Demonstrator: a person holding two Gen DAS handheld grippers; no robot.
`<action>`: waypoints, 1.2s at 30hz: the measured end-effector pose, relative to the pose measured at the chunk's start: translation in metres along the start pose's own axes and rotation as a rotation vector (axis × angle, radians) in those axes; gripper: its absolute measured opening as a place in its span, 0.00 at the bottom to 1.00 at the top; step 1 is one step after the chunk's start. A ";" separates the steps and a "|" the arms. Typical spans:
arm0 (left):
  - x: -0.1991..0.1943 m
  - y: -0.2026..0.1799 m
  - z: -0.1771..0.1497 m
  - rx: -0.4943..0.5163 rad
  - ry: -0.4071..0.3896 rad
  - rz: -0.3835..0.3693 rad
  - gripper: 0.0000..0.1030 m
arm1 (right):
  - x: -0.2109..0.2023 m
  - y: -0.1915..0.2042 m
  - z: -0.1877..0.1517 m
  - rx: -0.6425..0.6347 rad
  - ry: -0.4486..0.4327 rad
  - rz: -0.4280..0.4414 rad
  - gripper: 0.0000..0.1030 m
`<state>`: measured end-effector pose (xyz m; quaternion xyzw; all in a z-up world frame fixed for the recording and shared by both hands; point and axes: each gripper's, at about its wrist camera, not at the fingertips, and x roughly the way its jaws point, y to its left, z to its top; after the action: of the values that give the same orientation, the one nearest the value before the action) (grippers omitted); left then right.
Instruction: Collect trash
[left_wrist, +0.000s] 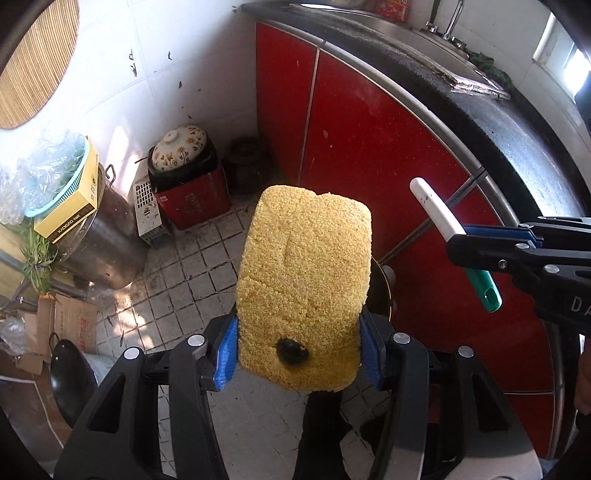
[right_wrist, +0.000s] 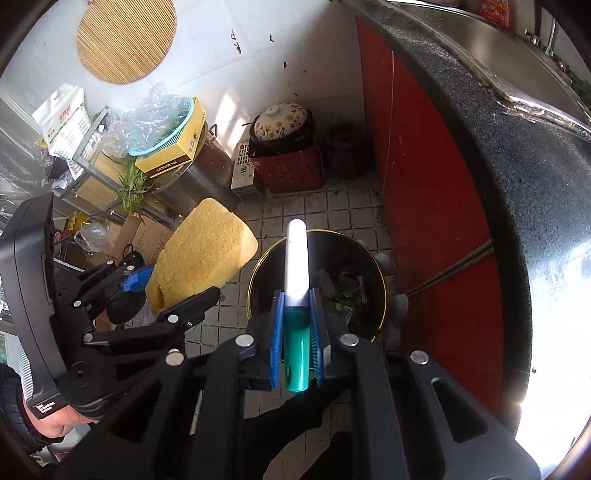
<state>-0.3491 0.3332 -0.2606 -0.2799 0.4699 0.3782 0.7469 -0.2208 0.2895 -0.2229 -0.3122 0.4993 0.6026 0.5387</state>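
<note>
My left gripper (left_wrist: 298, 349) is shut on a large yellow sponge (left_wrist: 306, 280) with a dark burnt spot, held up over the tiled floor. The sponge also shows in the right wrist view (right_wrist: 199, 258), in the left gripper (right_wrist: 147, 291). My right gripper (right_wrist: 297, 325) is shut on a white and teal pen-like tube (right_wrist: 297, 266), held above a round black trash bin (right_wrist: 258, 273) with scraps inside. The tube also shows in the left wrist view (left_wrist: 439, 214), in the right gripper (left_wrist: 465, 240). In that view only the bin's rim (left_wrist: 384, 284) peeks out behind the sponge.
Red cabinet doors (left_wrist: 369, 147) under a dark counter (right_wrist: 498, 166) run along the right. In the corner stand a floral ceramic pot (left_wrist: 179, 147) on a red box, a steel pot (left_wrist: 107, 243), a yellow box with a blue basket, cardboard and a black wok (left_wrist: 68, 373).
</note>
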 end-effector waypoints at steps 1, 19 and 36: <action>0.004 0.000 0.000 0.001 0.007 -0.004 0.51 | 0.002 -0.001 0.000 0.002 0.004 -0.001 0.14; 0.025 0.002 -0.001 0.010 0.056 -0.011 0.84 | 0.004 -0.014 0.001 0.034 -0.003 0.015 0.78; -0.092 -0.097 0.058 0.324 -0.079 -0.082 0.92 | -0.194 -0.086 -0.066 0.228 -0.252 -0.204 0.88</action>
<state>-0.2652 0.2964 -0.1469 -0.1596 0.4832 0.2775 0.8149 -0.1051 0.1554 -0.0891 -0.2201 0.4585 0.5189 0.6871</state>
